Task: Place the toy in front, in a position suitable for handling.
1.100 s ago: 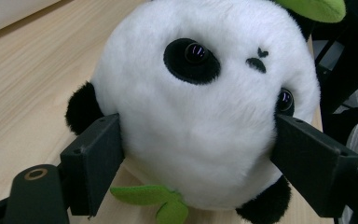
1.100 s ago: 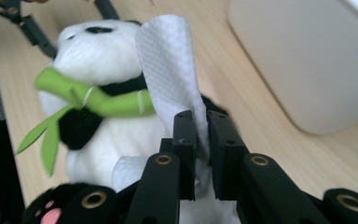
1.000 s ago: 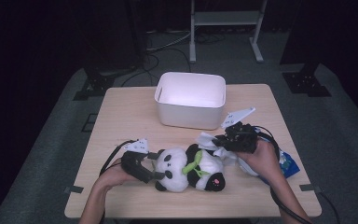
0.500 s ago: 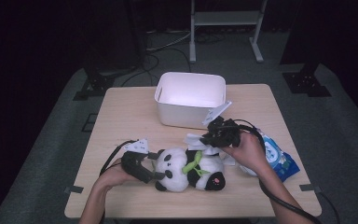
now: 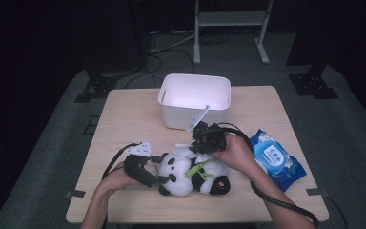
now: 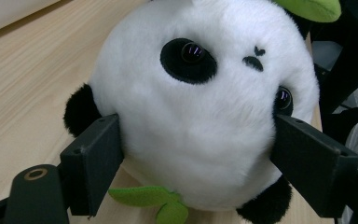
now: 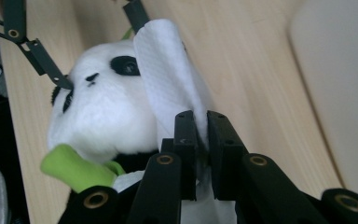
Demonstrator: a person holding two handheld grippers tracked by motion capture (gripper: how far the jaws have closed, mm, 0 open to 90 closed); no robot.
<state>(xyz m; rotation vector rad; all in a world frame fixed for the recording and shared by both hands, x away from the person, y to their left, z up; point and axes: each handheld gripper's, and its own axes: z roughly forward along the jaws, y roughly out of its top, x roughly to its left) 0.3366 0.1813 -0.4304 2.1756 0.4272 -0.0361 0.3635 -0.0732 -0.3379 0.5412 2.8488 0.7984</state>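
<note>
The left gripper has its jaws clamped on either side of the round white head of the black-and-white plush panda toy, which lies on its back on the light wooden table, its long axis running left to right across the near edge, head toward the left hand. The right gripper sits just above and behind the panda's head, its jaws pinched narrow on a white wet wipe that drapes against the toy's face (in the right gripper view the sheet hangs right beside the black eye patch). So the wipe is already touching the head, the right hand is nearer the face, and any wiping stroke would probably run along the head while the left holds it steady. Behind them stands the white rectangular plastic bin; what shows of its inside looks empty. The blue pack of wet wipes lies flat by the right forearm.
</note>
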